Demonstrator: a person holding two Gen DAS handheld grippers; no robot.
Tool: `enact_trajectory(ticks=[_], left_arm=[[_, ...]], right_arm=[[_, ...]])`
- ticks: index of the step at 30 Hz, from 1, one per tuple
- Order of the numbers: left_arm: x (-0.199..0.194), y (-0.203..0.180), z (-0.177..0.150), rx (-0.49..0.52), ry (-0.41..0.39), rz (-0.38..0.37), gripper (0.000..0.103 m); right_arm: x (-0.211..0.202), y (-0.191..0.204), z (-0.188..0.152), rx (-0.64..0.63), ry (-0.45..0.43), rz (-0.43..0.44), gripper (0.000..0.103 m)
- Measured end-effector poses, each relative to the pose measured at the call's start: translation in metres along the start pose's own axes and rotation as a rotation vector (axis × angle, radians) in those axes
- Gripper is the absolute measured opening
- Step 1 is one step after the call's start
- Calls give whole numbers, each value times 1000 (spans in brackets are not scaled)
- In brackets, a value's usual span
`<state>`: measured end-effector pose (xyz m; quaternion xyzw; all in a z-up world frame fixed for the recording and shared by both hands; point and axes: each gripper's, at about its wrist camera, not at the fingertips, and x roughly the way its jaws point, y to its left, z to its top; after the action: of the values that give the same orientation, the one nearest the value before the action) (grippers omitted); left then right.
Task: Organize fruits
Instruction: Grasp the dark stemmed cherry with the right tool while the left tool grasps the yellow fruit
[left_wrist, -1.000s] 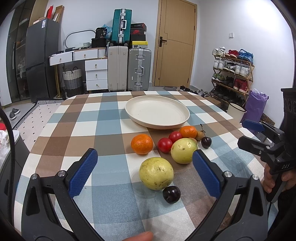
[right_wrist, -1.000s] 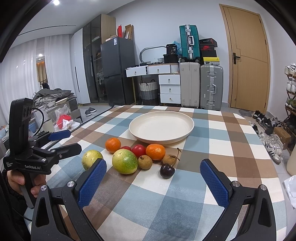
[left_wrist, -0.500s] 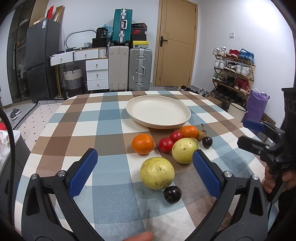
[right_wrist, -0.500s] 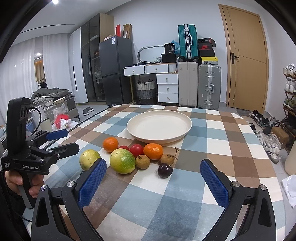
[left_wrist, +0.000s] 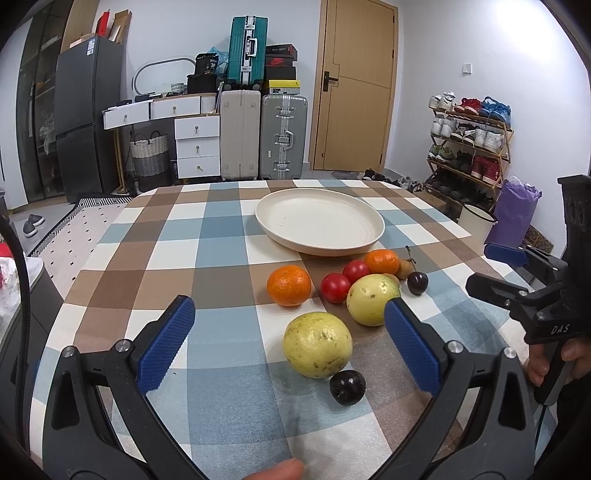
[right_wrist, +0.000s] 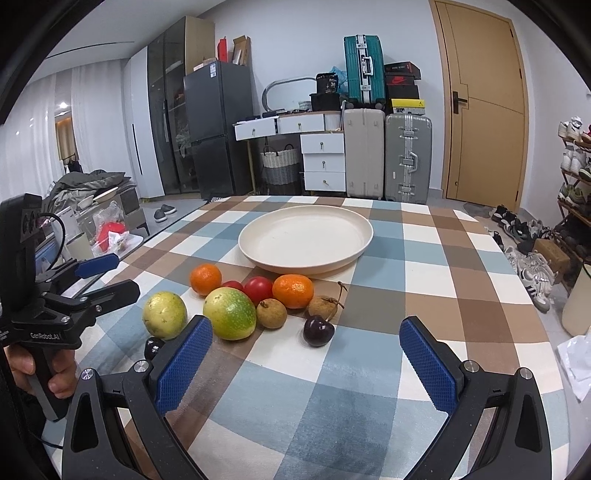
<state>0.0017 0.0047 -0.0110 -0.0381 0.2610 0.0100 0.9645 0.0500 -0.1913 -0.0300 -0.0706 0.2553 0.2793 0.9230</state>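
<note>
A cream plate (left_wrist: 320, 225) stands empty on the checked table; it also shows in the right wrist view (right_wrist: 306, 238). In front of it lie two oranges (left_wrist: 289, 285) (right_wrist: 293, 291), two red tomatoes (left_wrist: 335, 288), two yellow-green guavas (left_wrist: 317, 349) (right_wrist: 229, 314), two brown longans (right_wrist: 271, 314) and two dark cherries (left_wrist: 347, 387) (right_wrist: 318, 330). My left gripper (left_wrist: 290, 341) is open and empty, held over the near guava. My right gripper (right_wrist: 304, 360) is open and empty, just before the cherry.
The checked tablecloth (left_wrist: 221, 236) covers the table. Suitcases (left_wrist: 282, 136), white drawers (left_wrist: 195, 142) and a door (left_wrist: 354, 88) stand behind. A shoe rack (left_wrist: 469, 147) is at the right. Each gripper shows in the other's view at the table's side edges.
Both grippers have crept slightly forward towards the fruit. The fruit and the plate have not moved.
</note>
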Motion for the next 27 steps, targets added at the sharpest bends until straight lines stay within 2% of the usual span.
enact_trajectory(ticks=[8,11,15,18,20,27], left_arm=[[5,3,1,-14,48,13,102],[11,6,2,-39,92,-12,102],[23,8,1,-50,143,-21,101],[27,5,1,-36,157,-22,100],[31,1,0,-22,174,-21,97],[48,-2,-2,-12,245,-43,76]], right_arm=[[19,3,1,-7,99,-30,103],[27,-3,2,21,130,-33,103],[45,-18,3,102,214,4,103],[59,-20,3,88,279,-12,103],[64,-20,3,72,285,-36,103],[85,-19,5,35,351,-51,101]])
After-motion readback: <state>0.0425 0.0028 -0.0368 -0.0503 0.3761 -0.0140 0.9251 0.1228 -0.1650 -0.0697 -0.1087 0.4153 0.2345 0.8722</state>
